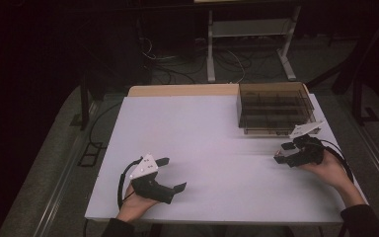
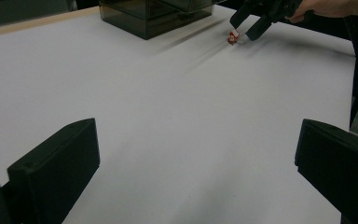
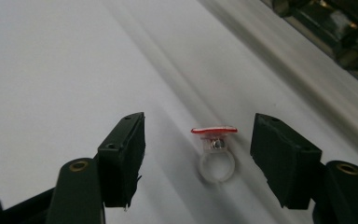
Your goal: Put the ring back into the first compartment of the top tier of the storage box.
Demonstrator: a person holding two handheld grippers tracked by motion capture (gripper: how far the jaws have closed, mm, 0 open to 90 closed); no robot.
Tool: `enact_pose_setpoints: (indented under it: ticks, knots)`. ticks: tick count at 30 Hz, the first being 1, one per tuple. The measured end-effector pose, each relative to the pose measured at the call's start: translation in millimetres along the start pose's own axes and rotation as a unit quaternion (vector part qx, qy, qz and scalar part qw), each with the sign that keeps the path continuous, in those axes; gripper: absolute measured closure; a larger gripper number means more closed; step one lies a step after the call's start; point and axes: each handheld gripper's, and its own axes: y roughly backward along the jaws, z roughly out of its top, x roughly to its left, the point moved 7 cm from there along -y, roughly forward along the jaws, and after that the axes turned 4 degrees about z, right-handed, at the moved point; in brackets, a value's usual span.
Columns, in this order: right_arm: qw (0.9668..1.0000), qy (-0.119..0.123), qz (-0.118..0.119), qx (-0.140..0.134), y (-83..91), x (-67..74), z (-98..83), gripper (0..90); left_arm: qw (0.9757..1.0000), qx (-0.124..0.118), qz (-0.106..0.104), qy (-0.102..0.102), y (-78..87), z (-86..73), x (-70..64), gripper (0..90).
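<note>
In the high view, the right gripper (image 1: 282,151) lies low over the white table (image 1: 202,143), just in front of the smoky brown organiser box (image 1: 275,106); the thing between its tips is too small to make out here. The left gripper (image 1: 171,174) rests well apart at the near edge, jaws spread wide with nothing between them

In the left gripper view, its own two black jaws stand far apart over bare table. Far ahead, the right gripper (image 2: 245,25) points down at a small red and white ring (image 2: 233,37), which sits on the table right at its tips

In the right gripper view, the ring (image 3: 216,153) lies between the jaws, nearer the right one, with a gap on each side. It has a clear, colourless plastic band, a small silvery bead above it, and a flat red-rimmed top seen edge-on. The jaws are released, not pressing on it
</note>
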Motion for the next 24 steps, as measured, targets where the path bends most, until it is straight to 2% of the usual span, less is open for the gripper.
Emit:
enact_pose_setpoints:
  ticks: [10,18,24]
  knots:
    - [0.9998,0.006,-0.009,0.019,-8.4,-2.7,-2.5,46.2,1.0,0.001,-0.002,-0.001,-0.3,-0.2,-0.3,0.0]
    - [0.9995,0.012,-0.019,0.023,-9.5,-4.6,-2.9,56.9,1.0,0.001,-0.001,-0.002,-0.4,0.0,-0.3,0.0]
    - [0.9992,0.019,-0.023,0.026,-11.8,-5.0,-3.1,61.7,1.0,0.002,-0.001,-0.002,-0.5,-0.2,-0.4,0.0]
